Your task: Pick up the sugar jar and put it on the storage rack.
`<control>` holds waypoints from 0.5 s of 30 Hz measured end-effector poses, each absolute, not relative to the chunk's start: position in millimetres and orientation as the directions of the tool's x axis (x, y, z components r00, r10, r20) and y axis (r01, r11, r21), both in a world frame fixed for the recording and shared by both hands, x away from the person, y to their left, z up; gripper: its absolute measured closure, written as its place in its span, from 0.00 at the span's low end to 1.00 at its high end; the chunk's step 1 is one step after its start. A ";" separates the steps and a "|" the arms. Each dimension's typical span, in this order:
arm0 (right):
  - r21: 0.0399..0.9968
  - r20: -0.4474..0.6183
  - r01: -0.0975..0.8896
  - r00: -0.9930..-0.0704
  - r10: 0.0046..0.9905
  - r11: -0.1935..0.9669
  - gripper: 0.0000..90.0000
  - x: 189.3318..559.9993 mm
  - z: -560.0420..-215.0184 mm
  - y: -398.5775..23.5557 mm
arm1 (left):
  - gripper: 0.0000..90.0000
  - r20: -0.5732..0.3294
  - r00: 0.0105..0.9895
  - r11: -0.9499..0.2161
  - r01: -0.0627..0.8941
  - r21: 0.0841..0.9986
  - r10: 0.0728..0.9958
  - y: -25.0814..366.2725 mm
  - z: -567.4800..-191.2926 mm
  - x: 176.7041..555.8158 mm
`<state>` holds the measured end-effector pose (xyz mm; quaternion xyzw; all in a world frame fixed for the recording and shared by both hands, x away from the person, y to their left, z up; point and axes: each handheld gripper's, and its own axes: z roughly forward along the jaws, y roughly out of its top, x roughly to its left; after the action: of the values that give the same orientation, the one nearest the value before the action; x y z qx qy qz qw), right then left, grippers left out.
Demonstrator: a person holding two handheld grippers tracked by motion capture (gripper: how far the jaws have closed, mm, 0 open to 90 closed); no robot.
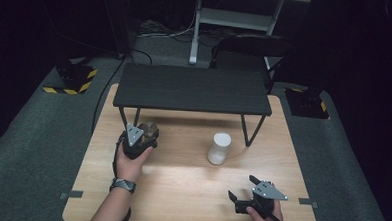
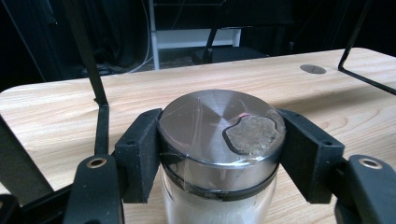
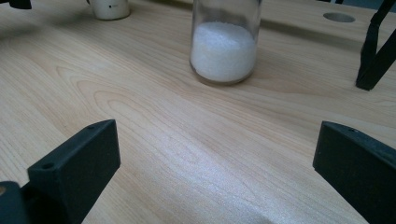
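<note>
A glass jar of white powder with a round silver lid (image 2: pixel 219 123) stands on the wooden table (image 1: pixel 180 185) at the left, by the front edge of the black shelf. My left gripper (image 2: pixel 219 154) is shut on it, one pad pressed to each side of the lid. In the high view this jar (image 1: pixel 149 130) shows just past the left gripper (image 1: pixel 142 137). A second jar of white powder (image 1: pixel 219 148) stands alone mid-table. My right gripper (image 1: pixel 243 187) rests near the front right edge, its jaws wide open and empty. It faces the second jar (image 3: pixel 224 46), well short of it.
A low black shelf (image 1: pixel 192 88) on thin metal legs (image 1: pixel 250 130) spans the back half of the table. A round cable hole (image 2: pixel 312 69) sits in the tabletop. Bare wood lies between the two grippers. A dark chair and a white frame stand behind the table.
</note>
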<state>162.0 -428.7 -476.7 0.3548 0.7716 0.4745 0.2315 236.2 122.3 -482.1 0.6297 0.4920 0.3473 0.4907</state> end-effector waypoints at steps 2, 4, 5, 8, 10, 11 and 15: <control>0.896 -0.020 0.328 -0.641 0.767 0.297 0.00 162.1 -476.7 -428.8 | 0.39 -0.035 0.275 -0.044 0.274 0.961 0.961 121.7 -481.3 235.4; 0.896 -0.021 0.328 -0.641 0.767 0.299 0.00 162.1 -476.5 -428.5 | 0.39 -0.040 0.275 -0.036 0.266 0.963 0.961 121.7 -480.5 233.3; 0.896 -0.022 0.328 -0.641 0.767 0.300 0.00 162.1 -476.5 -428.4 | 0.39 -0.038 0.280 -0.038 0.264 0.964 0.959 121.8 -478.8 231.6; 0.896 -0.021 0.329 -0.641 0.767 0.299 0.00 162.1 -476.5 -428.5 | 0.39 -0.037 0.284 -0.040 0.257 0.965 0.958 121.9 -478.2 228.9; 0.896 -0.020 0.329 -0.641 0.767 0.298 0.00 162.2 -476.5 -428.7 | 0.39 -0.037 0.285 -0.040 0.257 0.966 0.958 121.7 -477.2 226.6; 0.896 -0.019 0.329 -0.640 0.768 0.297 0.00 162.1 -476.6 -428.7 | 0.39 -0.034 0.285 -0.042 0.256 0.966 0.958 121.5 -476.9 225.1; 0.896 -0.021 0.328 -0.642 0.767 0.300 0.00 162.1 -476.5 -428.6 | 0.39 -0.034 0.282 -0.040 0.254 0.966 0.959 120.2 -476.5 218.5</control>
<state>162.1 -428.6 -476.5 0.3545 0.7722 0.4739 0.2314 218.5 120.2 -476.5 0.6280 0.4830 0.3545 0.4967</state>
